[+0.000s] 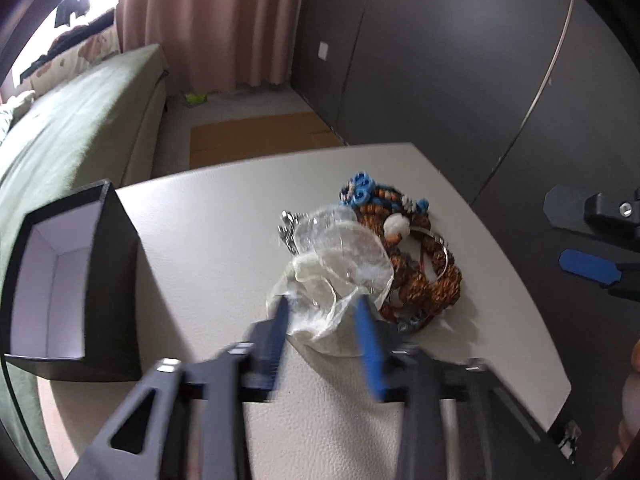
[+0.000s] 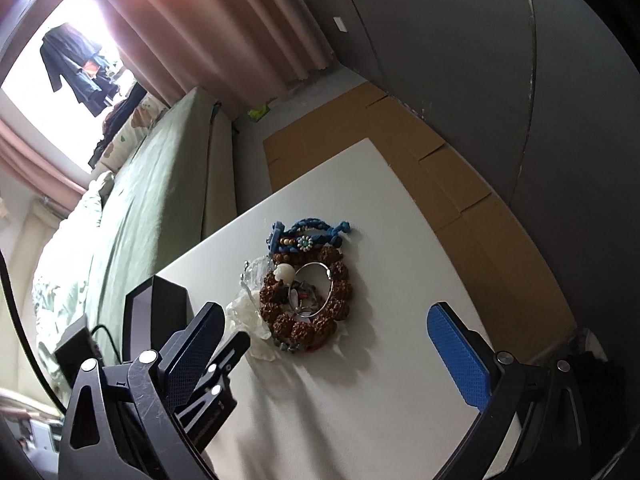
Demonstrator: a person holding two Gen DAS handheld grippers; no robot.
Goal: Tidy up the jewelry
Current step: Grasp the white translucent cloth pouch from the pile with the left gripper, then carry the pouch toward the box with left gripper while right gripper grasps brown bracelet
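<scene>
A heap of jewelry lies mid-table: a brown knobbly bead bracelet point(image 1: 424, 280) point(image 2: 308, 296), a blue braided cord piece point(image 1: 360, 192) point(image 2: 312, 232), a thin silver bangle point(image 2: 316, 284) and a white bead point(image 1: 396, 226). A sheer white pouch point(image 1: 340, 256) point(image 2: 248, 312) rests against the heap's left side. My left gripper point(image 1: 322, 306) has the pouch's bunched near end pinched between its blue pads. My right gripper point(image 2: 324, 344) hovers open in front of the heap with nothing between its fingers; it also shows at the right edge of the left wrist view point(image 1: 592, 240).
An open black box with a white inside point(image 1: 72, 280) point(image 2: 160, 312) stands at the table's left edge. The white table point(image 1: 224, 220) ends just beyond the heap. A green bed lies to the left, flattened cardboard on the floor and a dark wardrobe to the right.
</scene>
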